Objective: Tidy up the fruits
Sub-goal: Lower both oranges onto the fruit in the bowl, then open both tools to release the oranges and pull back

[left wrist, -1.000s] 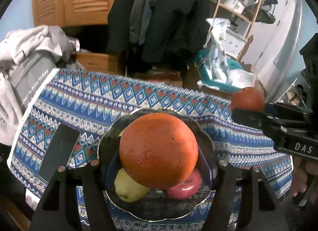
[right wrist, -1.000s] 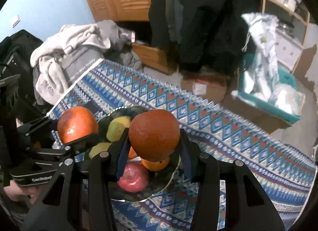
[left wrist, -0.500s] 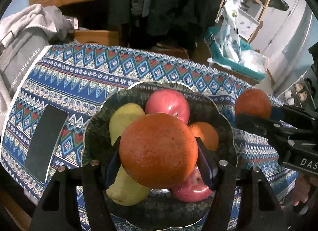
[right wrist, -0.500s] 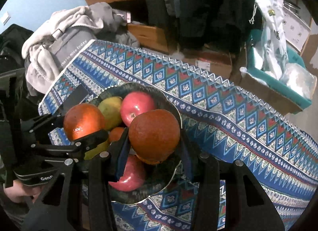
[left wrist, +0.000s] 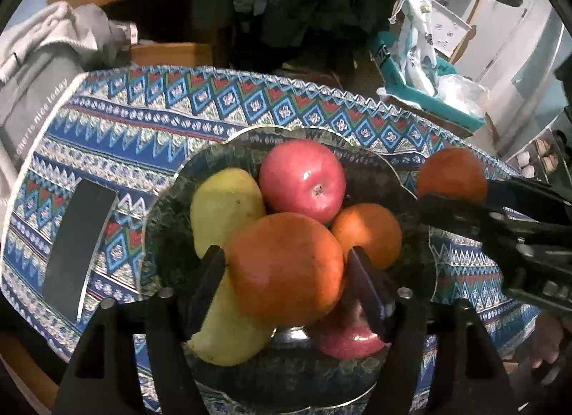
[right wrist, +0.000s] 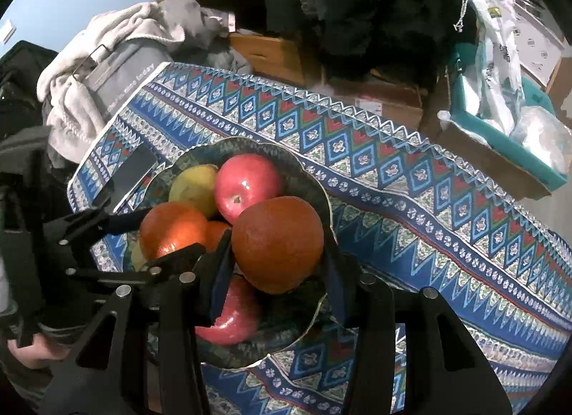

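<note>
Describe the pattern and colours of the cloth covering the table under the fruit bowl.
The tablecloth has bands of blue, red and white diamonds and zigzags, clearest in the right wrist view.

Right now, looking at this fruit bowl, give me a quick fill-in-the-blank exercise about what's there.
1. Each gripper has a round ____ fruit between its fingers: the left gripper and the right gripper.
2. The bowl stands on a patterned ____.
3. The pear in the bowl is coloured ____.
4. A flat ____ rectangle lies on the cloth beside the bowl.

Missing words: orange; tablecloth; yellow-green; black

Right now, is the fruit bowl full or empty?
Nearly full: the bowl holds a pear, a red apple, an orange and another apple.
</note>
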The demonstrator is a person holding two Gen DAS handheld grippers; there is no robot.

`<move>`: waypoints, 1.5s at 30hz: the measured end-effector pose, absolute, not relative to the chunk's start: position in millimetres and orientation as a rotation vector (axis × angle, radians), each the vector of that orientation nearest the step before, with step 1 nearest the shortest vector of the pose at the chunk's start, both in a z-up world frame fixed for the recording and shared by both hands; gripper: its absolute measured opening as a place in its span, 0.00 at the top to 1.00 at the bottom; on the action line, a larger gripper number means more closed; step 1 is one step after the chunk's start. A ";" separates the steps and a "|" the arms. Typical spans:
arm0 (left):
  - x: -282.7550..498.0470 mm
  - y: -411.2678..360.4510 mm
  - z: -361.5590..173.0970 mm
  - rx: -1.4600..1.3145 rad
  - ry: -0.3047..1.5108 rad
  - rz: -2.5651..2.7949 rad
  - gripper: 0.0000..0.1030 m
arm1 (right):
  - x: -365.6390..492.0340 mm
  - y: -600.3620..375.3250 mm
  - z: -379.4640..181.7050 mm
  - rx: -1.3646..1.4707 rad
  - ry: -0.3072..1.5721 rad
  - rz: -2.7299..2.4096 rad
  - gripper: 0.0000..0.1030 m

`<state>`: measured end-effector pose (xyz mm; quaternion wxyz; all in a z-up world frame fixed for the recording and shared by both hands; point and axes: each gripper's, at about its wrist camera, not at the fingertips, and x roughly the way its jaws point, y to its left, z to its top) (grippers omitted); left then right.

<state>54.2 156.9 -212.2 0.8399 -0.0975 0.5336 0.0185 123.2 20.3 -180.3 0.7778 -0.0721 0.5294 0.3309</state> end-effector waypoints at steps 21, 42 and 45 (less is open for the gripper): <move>27.1 179.0 -195.0 -0.235 1.113 0.099 0.24 | 122.1 49.5 -211.0 -0.146 1.208 0.764 0.53; 15.4 172.4 -154.5 -0.212 1.039 0.100 0.21 | 103.8 25.2 -142.6 -0.170 1.068 0.721 0.44; 11.3 169.8 -141.7 -0.208 1.008 0.098 0.21 | 99.6 18.4 -128.9 -0.153 1.046 0.715 0.43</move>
